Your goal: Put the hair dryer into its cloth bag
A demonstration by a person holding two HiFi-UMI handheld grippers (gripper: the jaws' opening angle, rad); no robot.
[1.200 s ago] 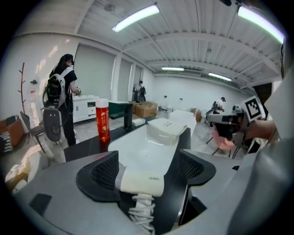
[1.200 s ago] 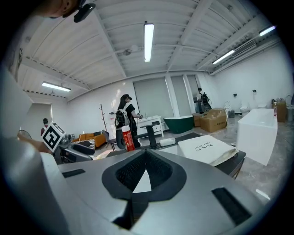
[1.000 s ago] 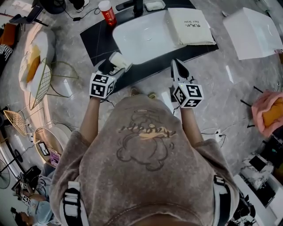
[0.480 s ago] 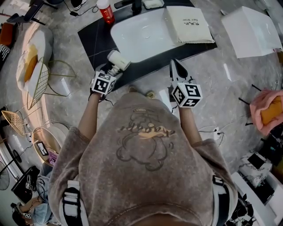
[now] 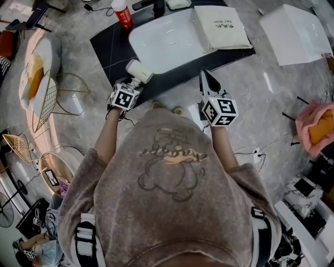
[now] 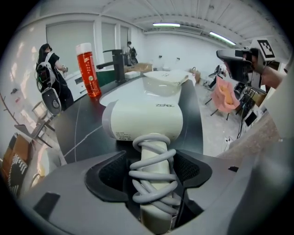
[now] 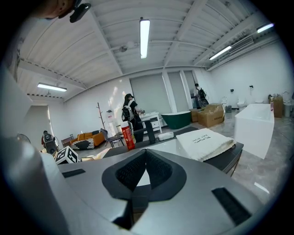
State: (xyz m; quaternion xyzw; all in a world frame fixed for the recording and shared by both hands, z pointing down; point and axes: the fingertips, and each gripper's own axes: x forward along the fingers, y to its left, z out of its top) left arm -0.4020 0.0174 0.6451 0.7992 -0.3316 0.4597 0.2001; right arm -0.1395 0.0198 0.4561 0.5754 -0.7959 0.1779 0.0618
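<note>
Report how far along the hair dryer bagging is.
Done: nothing bagged; the cloth bag lies flat on the counter. In hand: the left gripper is closing its jaws around the cord-wrapped handle of the hair dryer; the right gripper is shut, empty. Left: grip, lift, open the bag, slide it in.

Red bottle (image 5: pixel 121 11) and black faucet (image 5: pixel 159 6) by white basin (image 5: pixel 167 44) on dark bench (image 5: pixel 110 46); white box (image 5: pixel 297 34) to the right, pink cloth (image 5: pixel 312 128) nearer.

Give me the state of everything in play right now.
hair dryer, lying on the dark counter, cord wound round its handle.
cloth bag, lying flat beside the basin, dryer not in it.
left claw, closing, dryer handle between its jaws, not yet gripped.
right claw, shut, empty.
red bottle, upright, capped.
</note>
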